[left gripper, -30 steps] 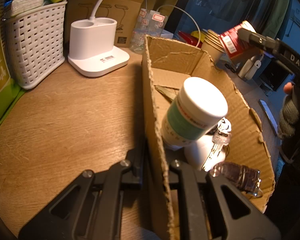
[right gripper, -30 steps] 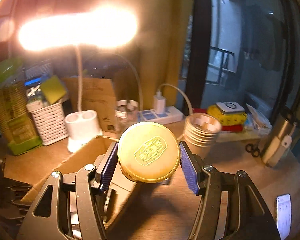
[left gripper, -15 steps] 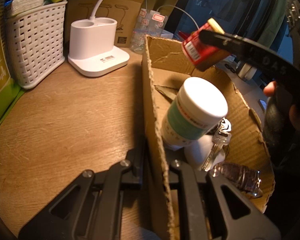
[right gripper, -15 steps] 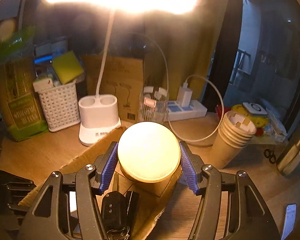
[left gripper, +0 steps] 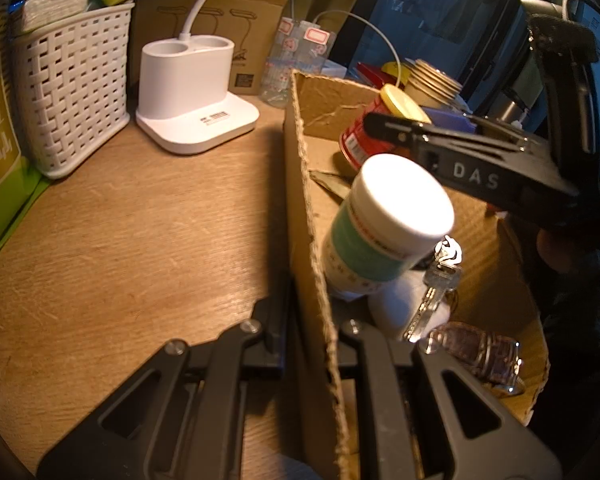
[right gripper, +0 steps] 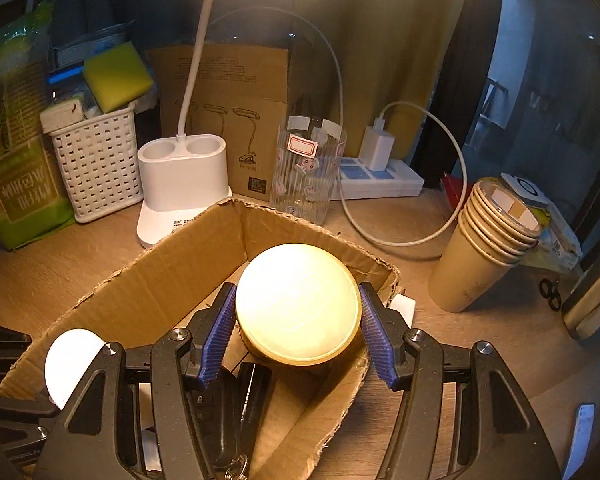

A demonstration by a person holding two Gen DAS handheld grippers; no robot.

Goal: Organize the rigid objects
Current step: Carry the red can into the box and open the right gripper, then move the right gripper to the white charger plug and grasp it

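My right gripper (right gripper: 298, 332) is shut on a red tin with a gold lid (right gripper: 298, 310) and holds it inside the open cardboard box (right gripper: 188, 264); the tin also shows in the left wrist view (left gripper: 374, 128). My left gripper (left gripper: 314, 316) is shut on the box's near wall (left gripper: 304, 216). In the box lie a white-capped bottle with a green label (left gripper: 384, 224), keys (left gripper: 436, 288), a wristwatch (left gripper: 476, 352) and a black car key (right gripper: 220, 412).
On the wooden desk (left gripper: 120, 248) stand a white lamp base (left gripper: 194, 92), a white woven basket (left gripper: 70, 88), a clear glass (right gripper: 306, 168), a power strip (right gripper: 380, 178) with a cable, stacked paper cups (right gripper: 488, 240) and a green package (right gripper: 16, 184).
My right gripper has carried the tin from above the desk leftward and down into the box. The left gripper and box have not moved.
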